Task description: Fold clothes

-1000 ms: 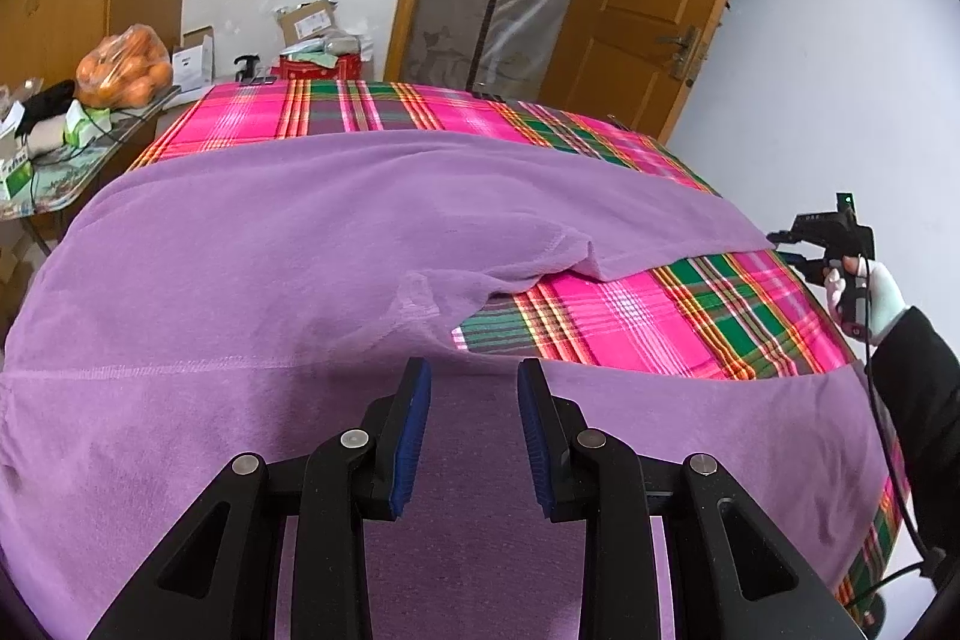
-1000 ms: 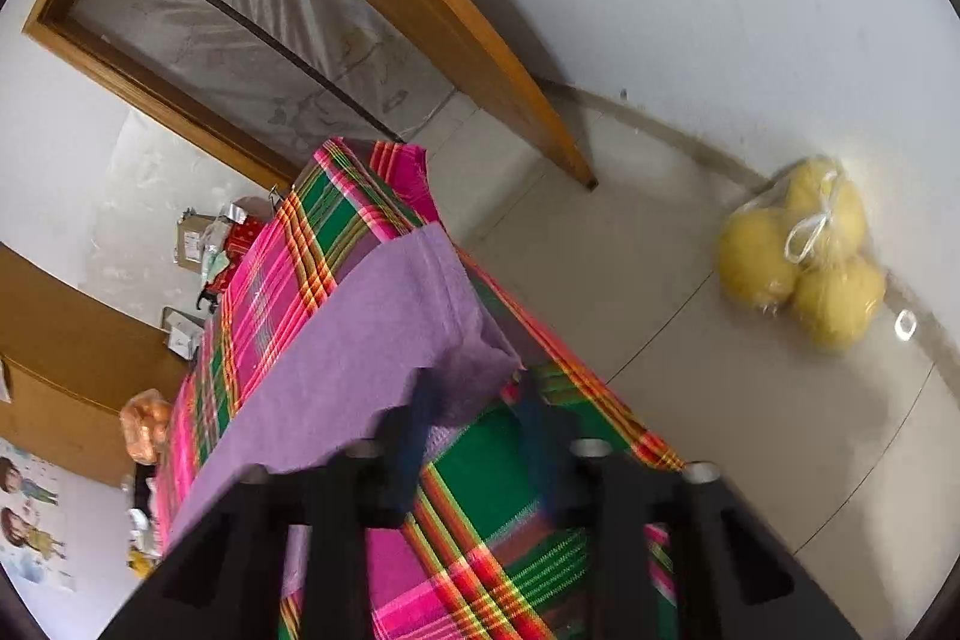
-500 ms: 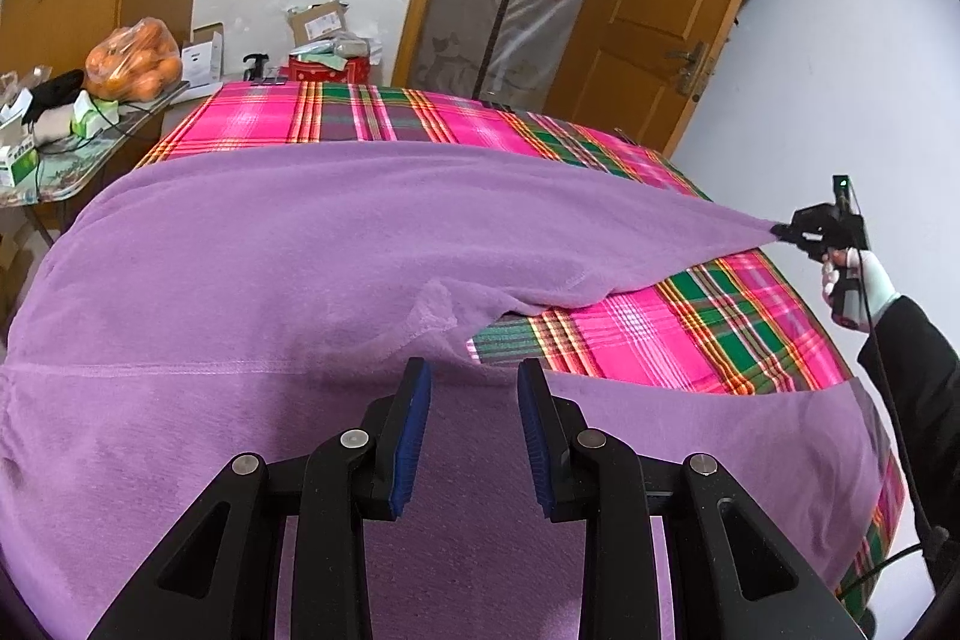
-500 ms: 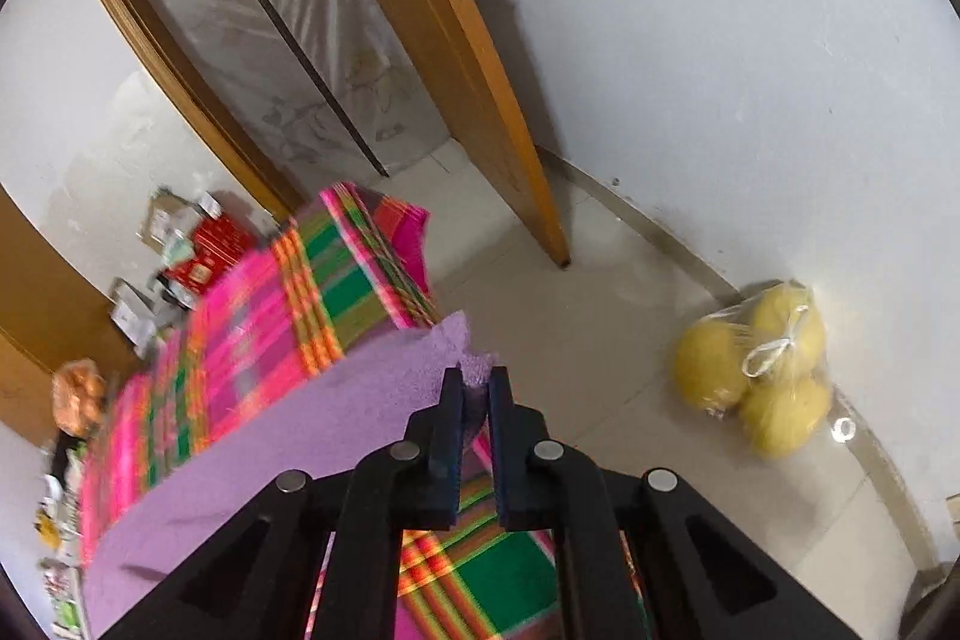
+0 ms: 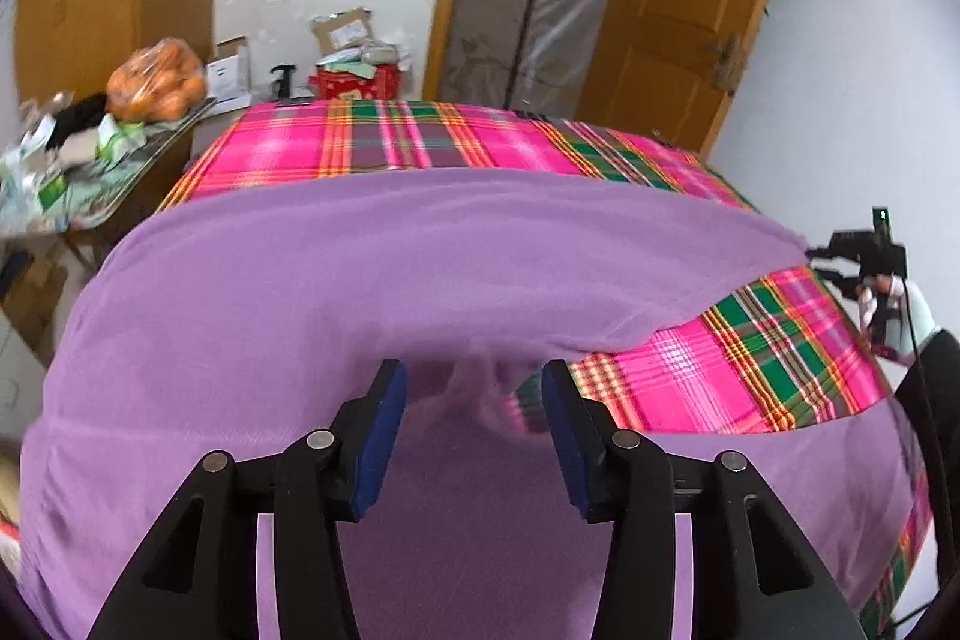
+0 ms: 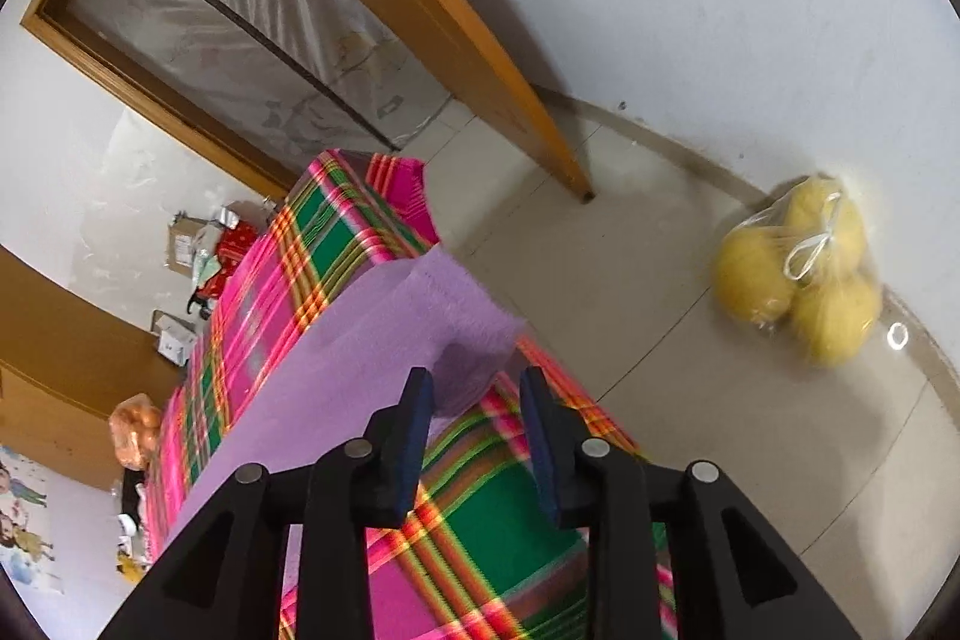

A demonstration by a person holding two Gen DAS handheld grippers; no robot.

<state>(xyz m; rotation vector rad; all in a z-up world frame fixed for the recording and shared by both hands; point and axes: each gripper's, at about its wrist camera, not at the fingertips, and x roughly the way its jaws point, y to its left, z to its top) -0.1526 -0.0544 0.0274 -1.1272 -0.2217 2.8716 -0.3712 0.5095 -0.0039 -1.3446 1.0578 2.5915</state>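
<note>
Plaid-covered table carried our purple garment, spread flat. Our left gripper and right gripper were both opening, pads clear of the cloth.

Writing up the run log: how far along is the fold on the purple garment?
Done: one fold is laid, the purple garment doubled across the plaid cloth, its corner near the edge. In hand: nothing; the left gripper and right gripper are both opening off the fabric. Left: further folds; the garment is still wide.
</note>
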